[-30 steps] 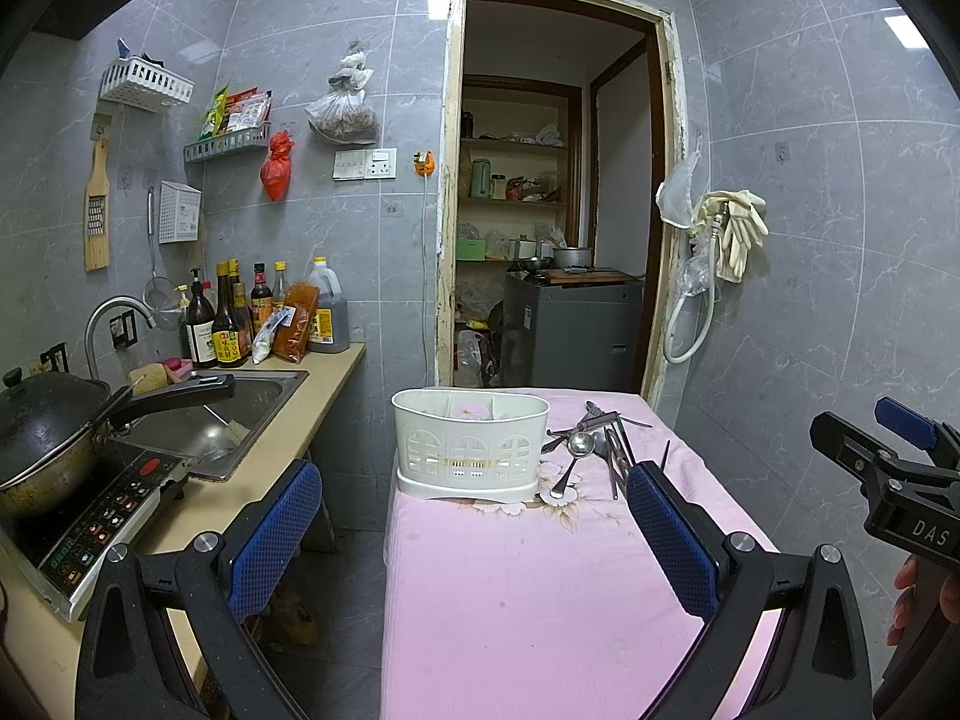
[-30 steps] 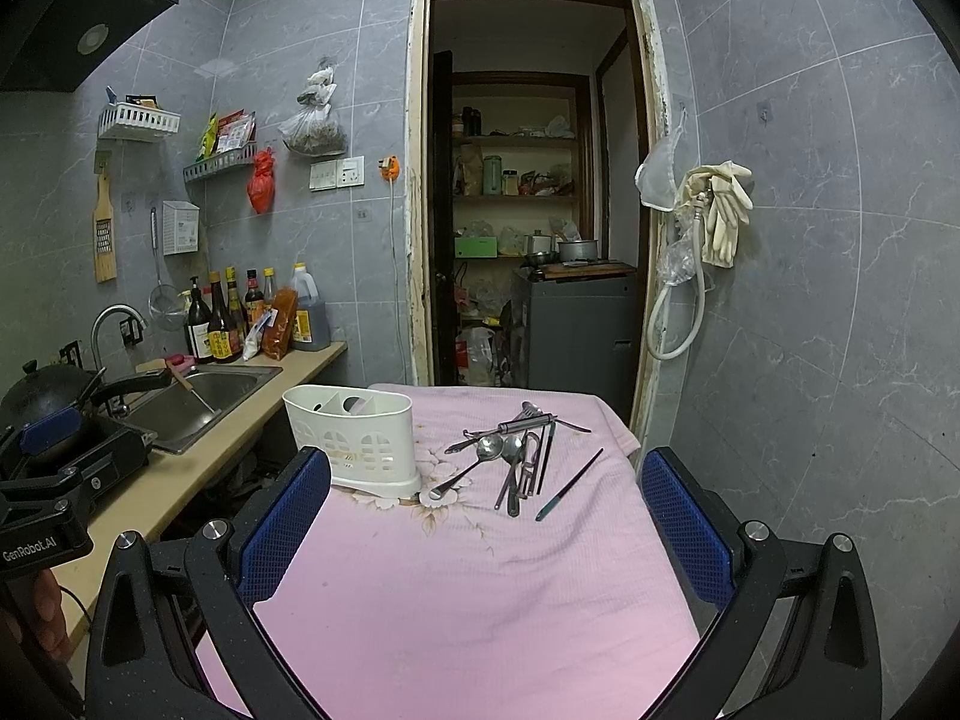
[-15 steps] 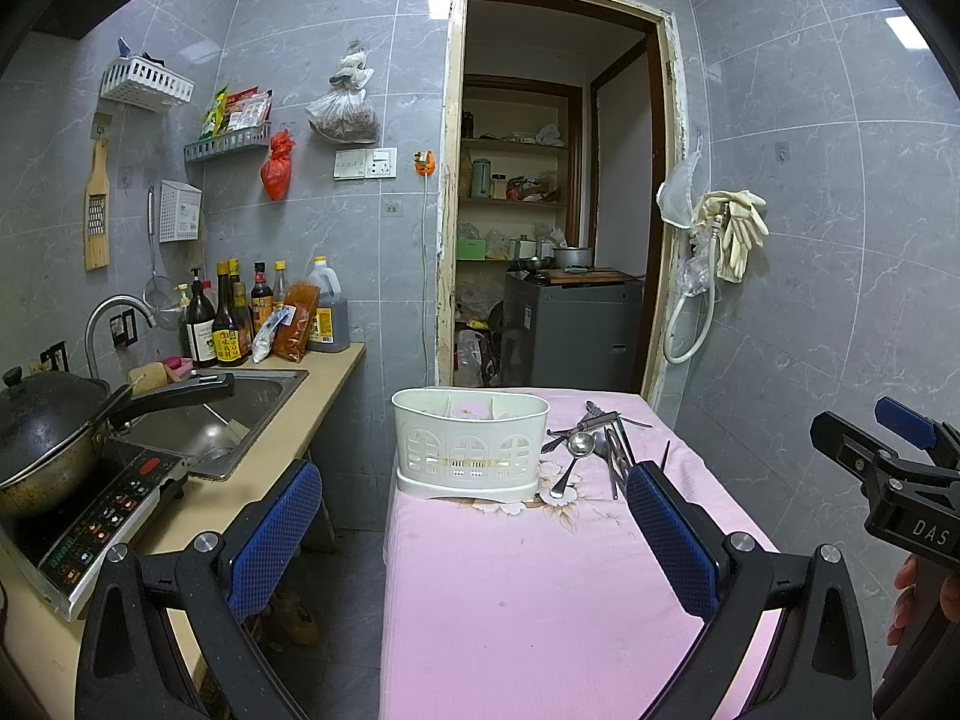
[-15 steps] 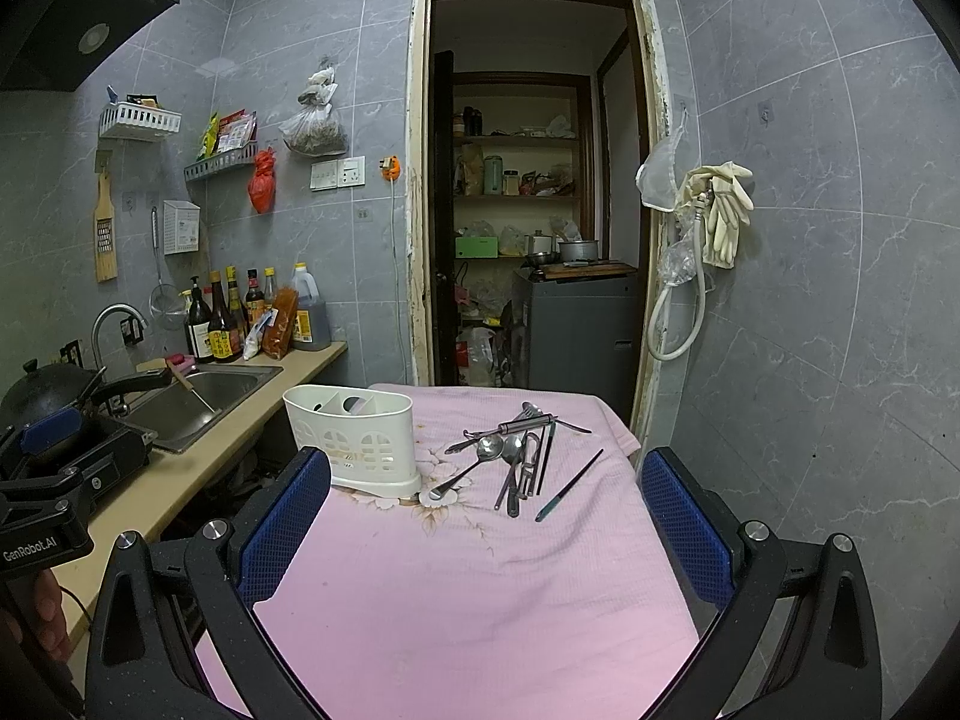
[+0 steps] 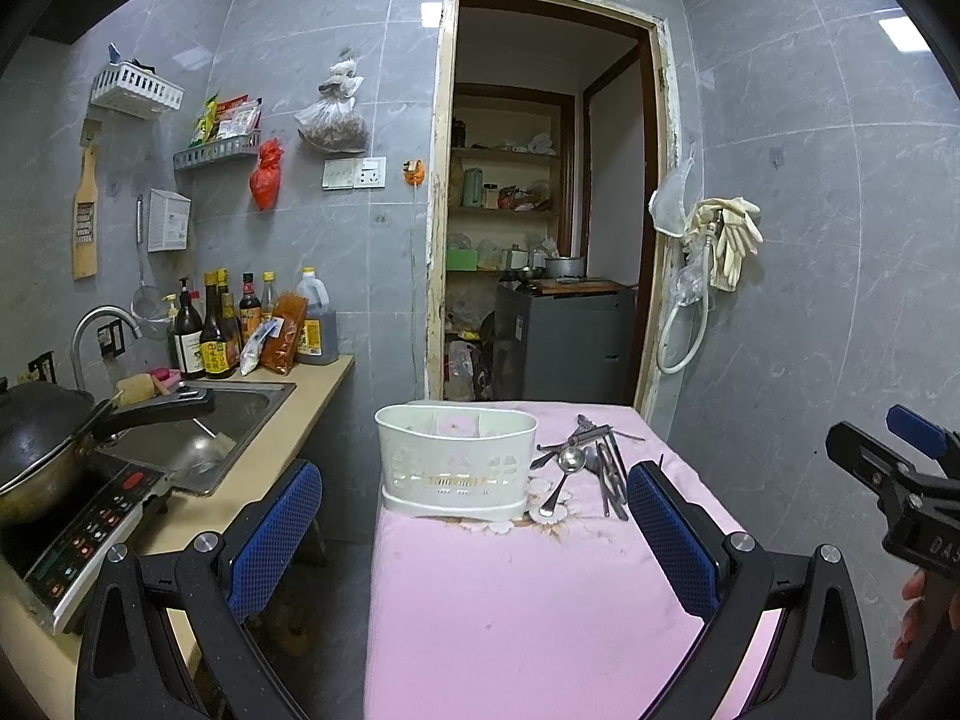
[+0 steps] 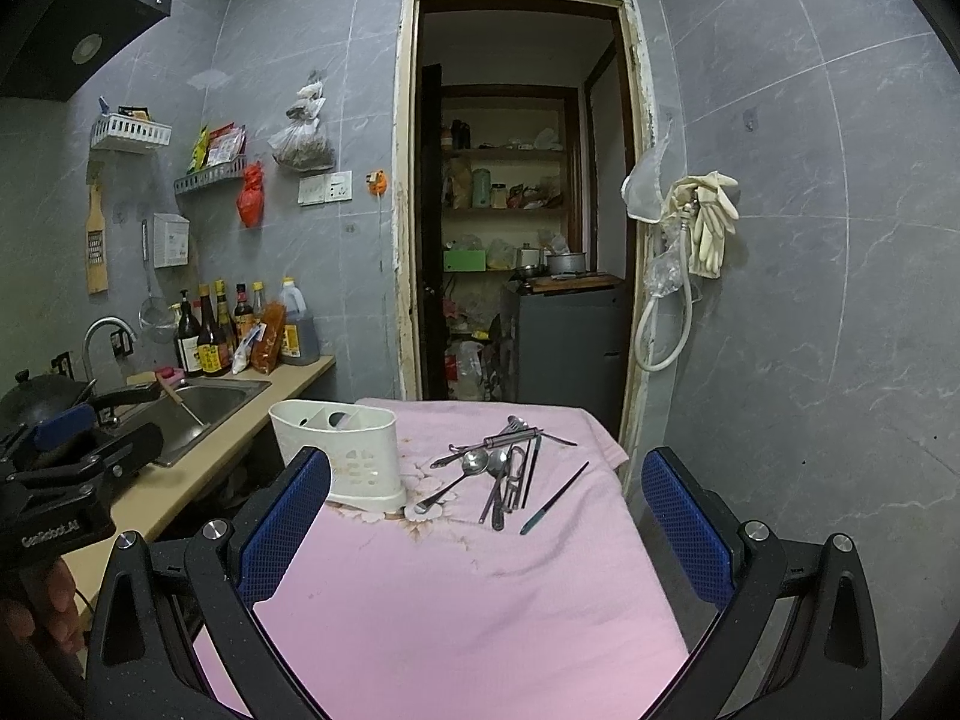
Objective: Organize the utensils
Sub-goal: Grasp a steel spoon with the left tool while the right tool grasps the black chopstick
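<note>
Zero change over the last second: both grippers, left [image 5: 474, 531] and right [image 6: 486, 522], hover wide open, empty; utensils [image 6: 507, 468] piled beside caddy [image 6: 345, 450], sorting unstarted.

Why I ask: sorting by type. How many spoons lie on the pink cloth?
2 show: one spoon with its handle angled toward the white holder, a second spoon just right of it in the pile. Others may be hidden underneath.
</note>
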The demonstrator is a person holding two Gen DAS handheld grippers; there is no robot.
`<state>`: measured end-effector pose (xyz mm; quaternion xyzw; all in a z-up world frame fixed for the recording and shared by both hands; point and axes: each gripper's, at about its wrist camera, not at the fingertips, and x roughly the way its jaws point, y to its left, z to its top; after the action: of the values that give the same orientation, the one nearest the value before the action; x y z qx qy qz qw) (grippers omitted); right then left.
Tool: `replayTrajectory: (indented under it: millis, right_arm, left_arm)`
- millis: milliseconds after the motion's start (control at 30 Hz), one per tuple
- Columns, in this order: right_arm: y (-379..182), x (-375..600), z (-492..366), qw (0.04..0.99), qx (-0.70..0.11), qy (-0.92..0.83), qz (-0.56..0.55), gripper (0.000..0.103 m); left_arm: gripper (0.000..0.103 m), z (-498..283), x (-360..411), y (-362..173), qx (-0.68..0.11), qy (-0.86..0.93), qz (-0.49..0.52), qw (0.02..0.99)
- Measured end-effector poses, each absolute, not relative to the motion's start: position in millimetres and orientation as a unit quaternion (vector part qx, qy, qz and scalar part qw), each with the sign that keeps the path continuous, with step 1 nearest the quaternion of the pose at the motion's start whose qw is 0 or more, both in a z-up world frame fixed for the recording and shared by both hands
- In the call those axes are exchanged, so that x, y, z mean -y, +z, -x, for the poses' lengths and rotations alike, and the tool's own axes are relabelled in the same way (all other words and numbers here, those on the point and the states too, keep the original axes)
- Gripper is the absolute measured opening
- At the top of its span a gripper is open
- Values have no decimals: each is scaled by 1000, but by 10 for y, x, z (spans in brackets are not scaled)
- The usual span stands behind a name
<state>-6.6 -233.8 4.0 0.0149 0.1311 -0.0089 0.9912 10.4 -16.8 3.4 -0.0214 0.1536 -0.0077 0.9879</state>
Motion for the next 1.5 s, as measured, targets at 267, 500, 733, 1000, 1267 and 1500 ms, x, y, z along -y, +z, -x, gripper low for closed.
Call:
replayTrajectory:
  millis: [267,500,733,1000,1267,1500]
  right_arm:
    - [65,2741,-237,990,-136,-31,-34,102]
    - [-15,3332,-910,984,-170,-30,-53,102]
    - [-165,3782,-1777,980,-196,-7,-41,102]
    - [-612,4043,-2800,965,-251,46,-65,82]
    - [-1435,3940,-3507,928,-350,84,-100,51]
    - [-2120,3718,-3911,893,-417,102,-133,32]
  left_arm:
    - [103,-417,325,52,-157,-26,15,987]
    - [103,-939,661,55,-167,-67,12,984]
    - [102,-1680,1132,-47,-185,-100,8,978]
    - [98,-2566,1560,-343,-218,-119,17,969]
    - [73,-3327,1829,-878,-305,-90,-5,948]
    - [61,-3793,1792,-1500,-399,-39,-7,916]
